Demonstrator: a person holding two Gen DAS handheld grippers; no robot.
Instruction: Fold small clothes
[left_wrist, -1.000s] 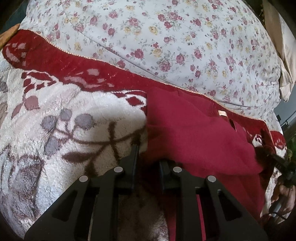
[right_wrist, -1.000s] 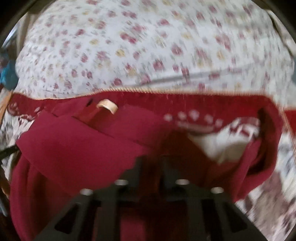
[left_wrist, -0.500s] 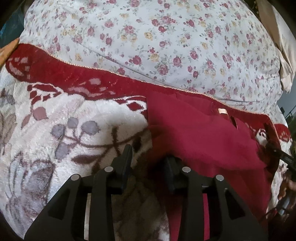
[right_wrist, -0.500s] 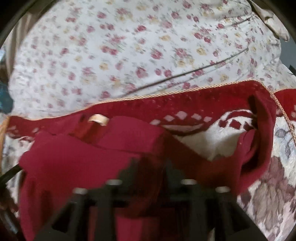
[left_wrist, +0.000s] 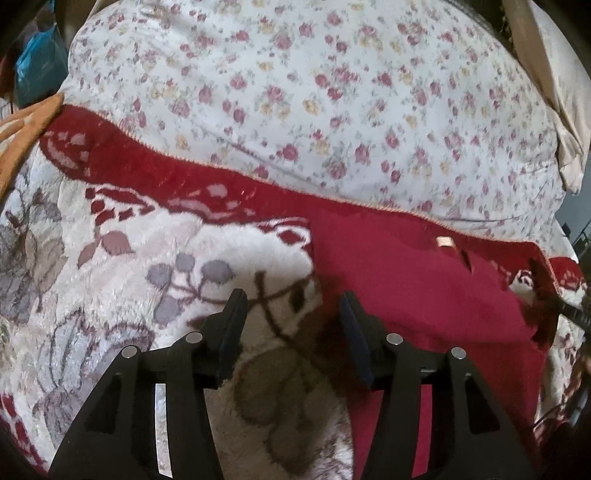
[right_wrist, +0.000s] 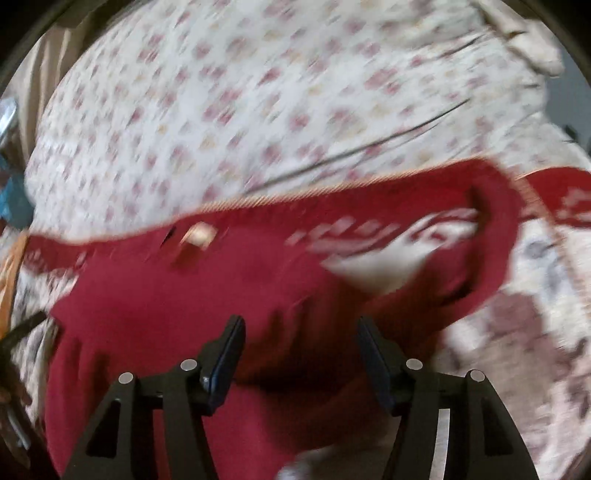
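A: While your left gripper hangs over the blanket, its jaws stand apart, gripping nothing.
B: And your right gripper?
A: Jaws apart too, above the garment. It lies flat on the blanket, below the floral pillow. Right view blurred.

Dark red garment, flat on blanket

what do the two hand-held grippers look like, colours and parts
Both look alike. The left hand-held gripper and right hand-held gripper have matte black angular frames with triangular cut-outs, round silver pins at the joints, and two flat fingers faced with dark blue pads. A shiny silver strip shows in each frame. No cables or sleeves are visible.
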